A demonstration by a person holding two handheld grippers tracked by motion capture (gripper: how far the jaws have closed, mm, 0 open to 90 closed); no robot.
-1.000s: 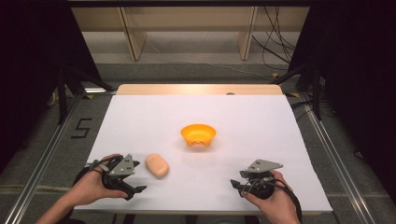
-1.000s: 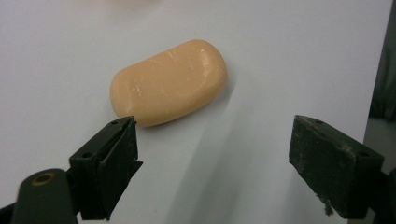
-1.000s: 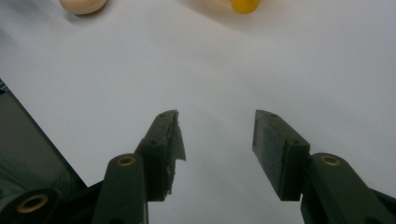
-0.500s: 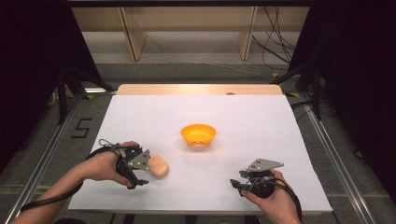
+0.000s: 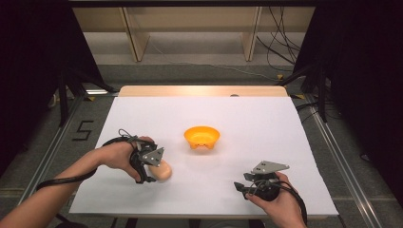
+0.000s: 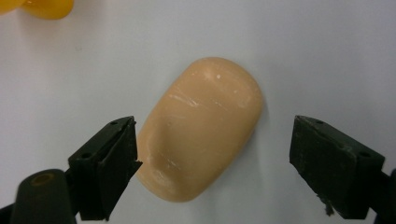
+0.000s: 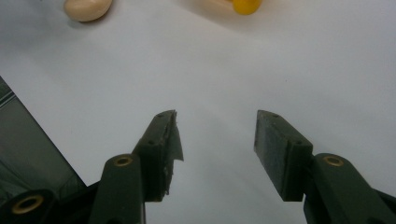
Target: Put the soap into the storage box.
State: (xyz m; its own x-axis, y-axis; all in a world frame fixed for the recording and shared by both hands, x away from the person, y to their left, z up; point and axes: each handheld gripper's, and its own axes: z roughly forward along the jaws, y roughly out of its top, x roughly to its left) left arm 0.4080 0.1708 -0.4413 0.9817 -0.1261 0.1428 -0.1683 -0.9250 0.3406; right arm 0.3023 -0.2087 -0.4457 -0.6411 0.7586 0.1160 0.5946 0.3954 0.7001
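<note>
left claw (image 6: 212, 154): jaws just opened wide, astride the smooth tan oval bread-like lump (image 6: 201, 128), not yet pinching | lump: flat on white table (image 5: 266, 128), near orange plastic bowl (image 5: 202, 137) | right claw (image 7: 217, 140): open, parked aside

— We see the white table (image 5: 266, 142) evenly lit from above, its surroundings almost black.
— We notice soft shadows, slight grain, and faint glare streaks on the peach-coloured piece (image 6: 201, 126).
</note>
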